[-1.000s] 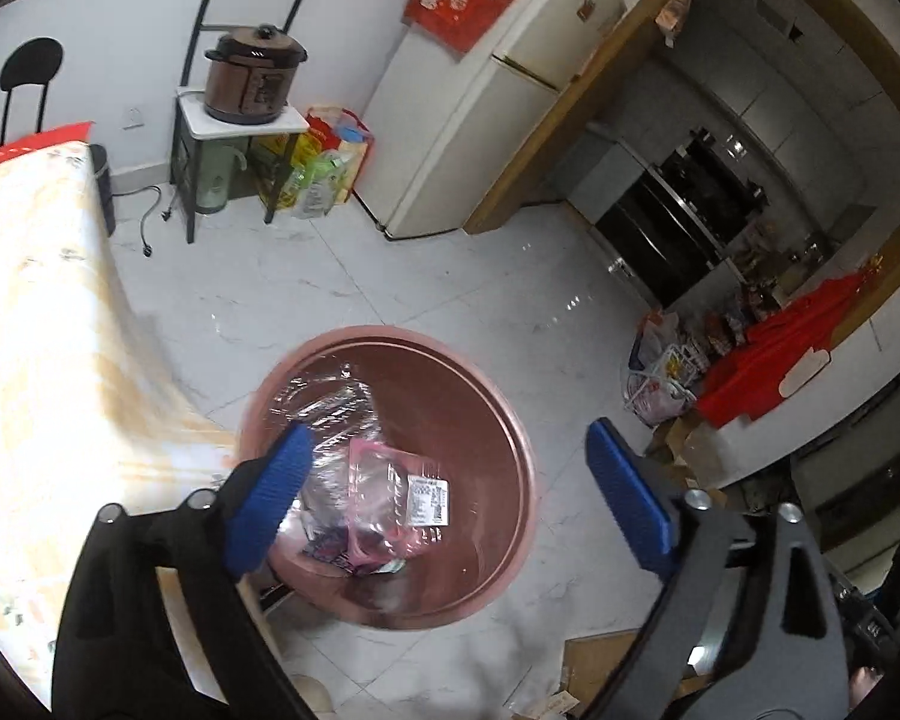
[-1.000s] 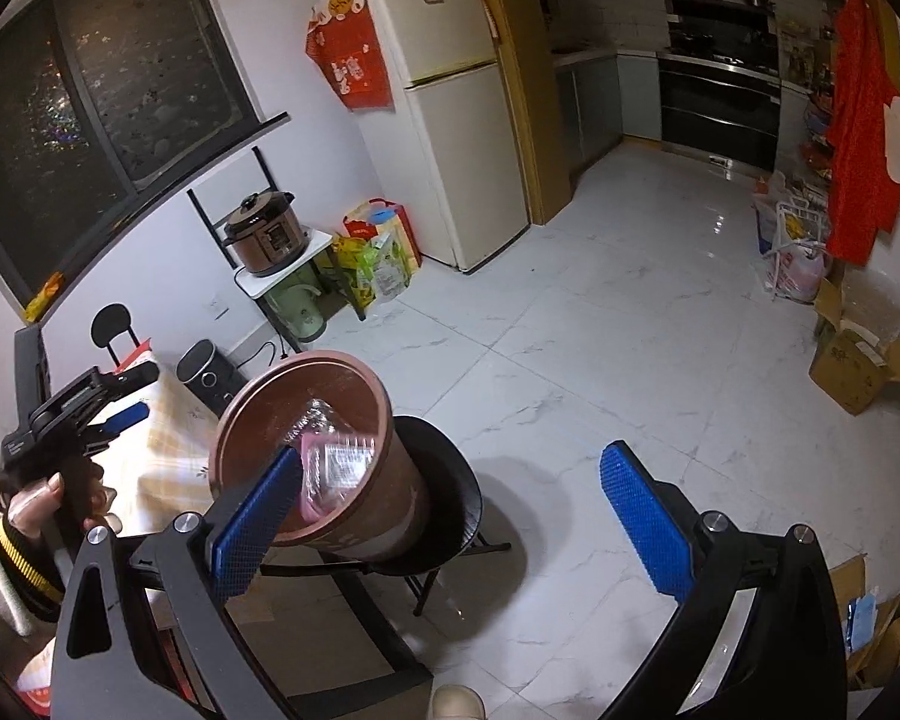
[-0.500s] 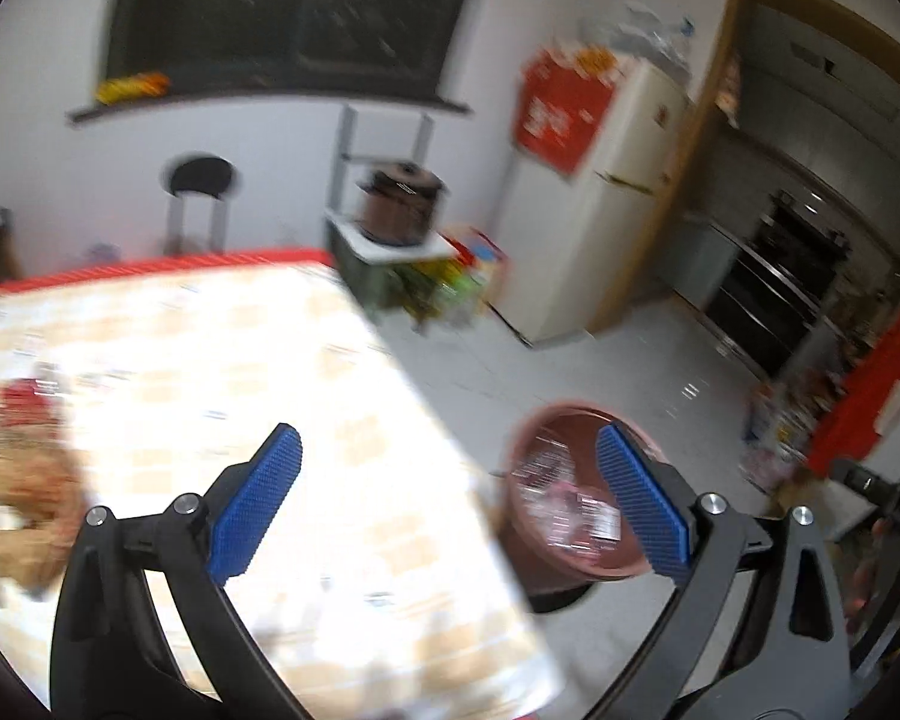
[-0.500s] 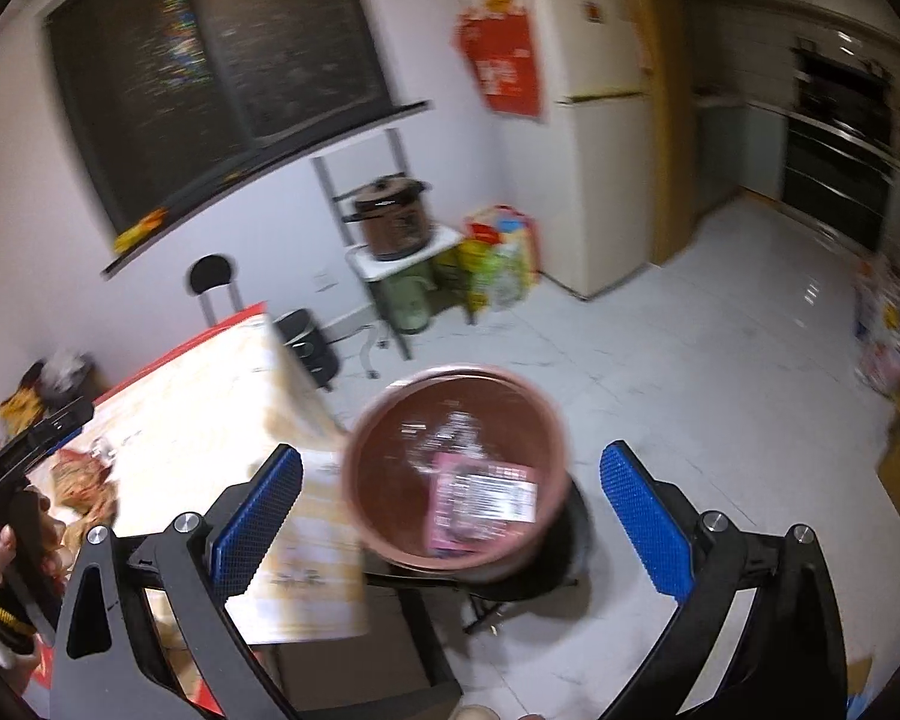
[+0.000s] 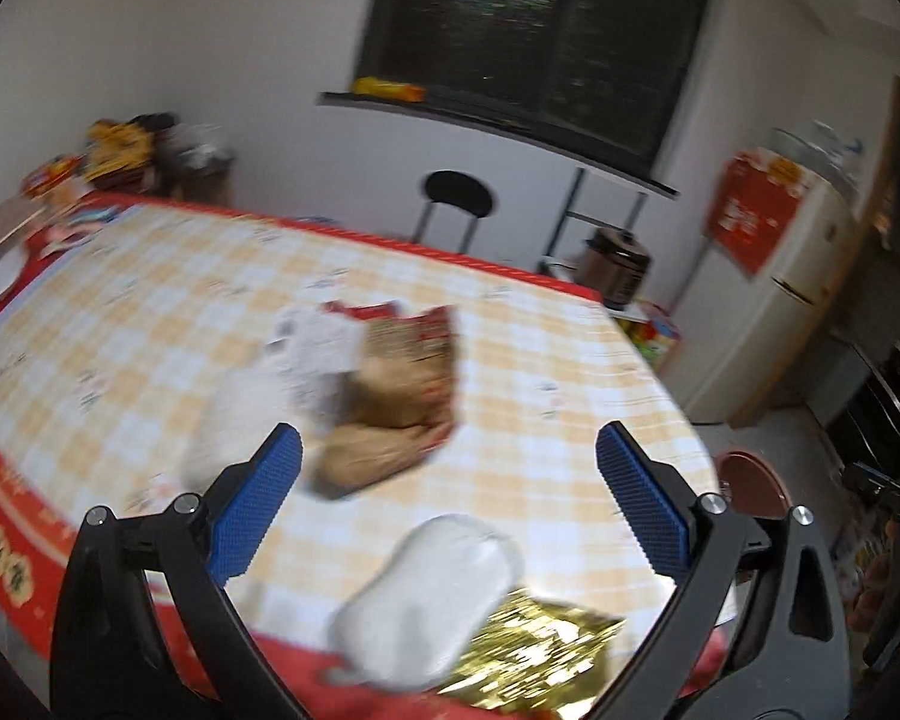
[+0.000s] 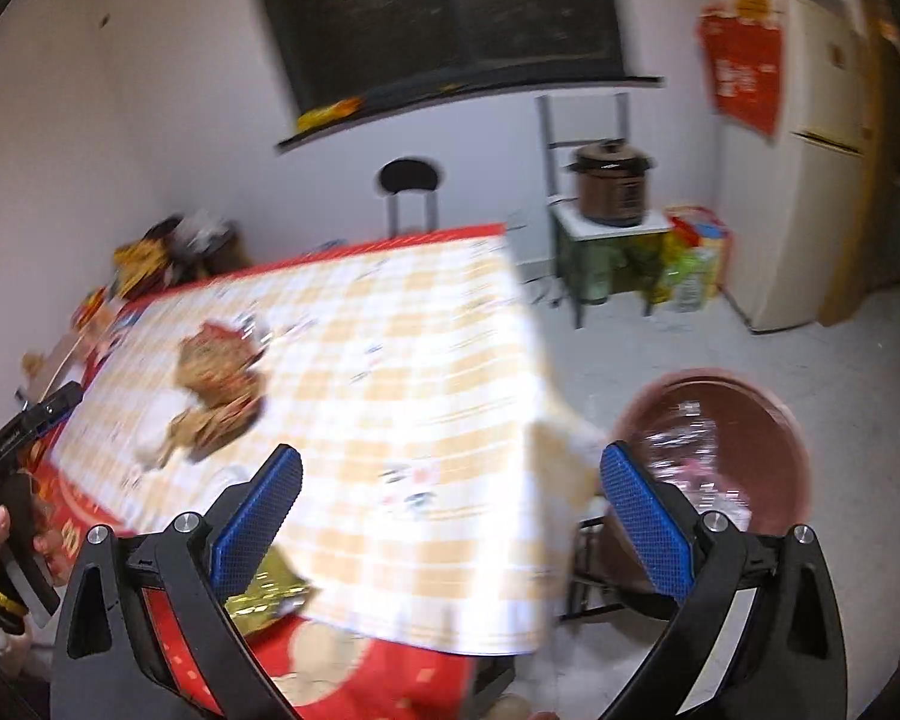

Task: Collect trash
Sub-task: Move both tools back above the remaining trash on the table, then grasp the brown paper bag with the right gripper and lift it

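My left claw [image 5: 447, 495]: matt black plastic arms, blue pads with rough dotted texture; right claw [image 6: 450, 495] alike. Surface [image 5: 540, 396] under smooth checked cloth. Gold wrapper [image 5: 534, 663] crinkled, shiny foil. Brown bag [image 5: 405, 393] dull, papery. White wad [image 5: 432, 588] soft, matt. Bin [image 6: 768, 420] smooth brown plastic. Floor [image 6: 690, 348] glossy tile.

On the table [image 5: 540, 360] a bag [image 5: 402, 384] lies mid-top, a wad [image 5: 432, 588] nearer, a wrapper [image 5: 534, 666] just right of it at the near edge; the bin [image 6: 744, 426] stands off the table's right corner, the stool [image 5: 457, 195] behind
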`<action>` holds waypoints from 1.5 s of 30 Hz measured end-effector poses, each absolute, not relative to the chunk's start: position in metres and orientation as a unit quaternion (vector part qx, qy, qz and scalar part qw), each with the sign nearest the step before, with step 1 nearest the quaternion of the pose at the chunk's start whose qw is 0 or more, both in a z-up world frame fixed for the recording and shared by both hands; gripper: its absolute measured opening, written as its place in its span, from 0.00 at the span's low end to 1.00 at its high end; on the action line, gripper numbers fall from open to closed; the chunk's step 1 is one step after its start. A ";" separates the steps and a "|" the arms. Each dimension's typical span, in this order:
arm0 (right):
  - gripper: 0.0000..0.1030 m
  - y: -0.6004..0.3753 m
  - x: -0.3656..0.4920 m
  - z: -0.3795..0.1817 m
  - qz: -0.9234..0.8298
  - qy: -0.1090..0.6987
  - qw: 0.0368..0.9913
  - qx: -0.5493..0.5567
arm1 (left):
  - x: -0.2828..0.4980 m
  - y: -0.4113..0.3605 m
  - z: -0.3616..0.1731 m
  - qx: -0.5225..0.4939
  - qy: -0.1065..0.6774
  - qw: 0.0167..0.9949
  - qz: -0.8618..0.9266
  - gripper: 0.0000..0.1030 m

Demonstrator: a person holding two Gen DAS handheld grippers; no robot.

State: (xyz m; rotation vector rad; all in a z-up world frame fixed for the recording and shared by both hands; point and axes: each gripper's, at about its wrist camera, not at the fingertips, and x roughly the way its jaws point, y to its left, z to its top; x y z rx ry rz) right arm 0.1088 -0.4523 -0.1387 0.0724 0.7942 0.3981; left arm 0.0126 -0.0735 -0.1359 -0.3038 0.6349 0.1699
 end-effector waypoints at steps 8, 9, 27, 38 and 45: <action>0.95 -0.357 0.095 -0.154 0.248 0.419 0.873 0.001 | -0.032 -0.012 -0.149 -0.167 0.320 0.926 0.114 0.94; 0.95 -0.350 0.094 -0.155 0.250 0.423 0.871 0.000 | -0.037 -0.004 -0.150 -0.166 0.320 0.926 0.113 0.94; 0.95 -0.273 0.073 -0.192 0.204 0.469 0.859 0.018 | -0.024 0.064 -0.182 -0.170 0.356 0.917 0.062 0.94; 0.95 -0.263 0.063 -0.225 0.152 0.487 0.857 0.070 | 0.001 0.095 -0.195 -0.148 0.373 0.916 0.022 0.94; 0.95 -0.210 0.097 -0.204 0.173 0.435 0.884 -0.015 | -0.001 0.119 -0.195 -0.170 0.358 0.918 0.029 0.94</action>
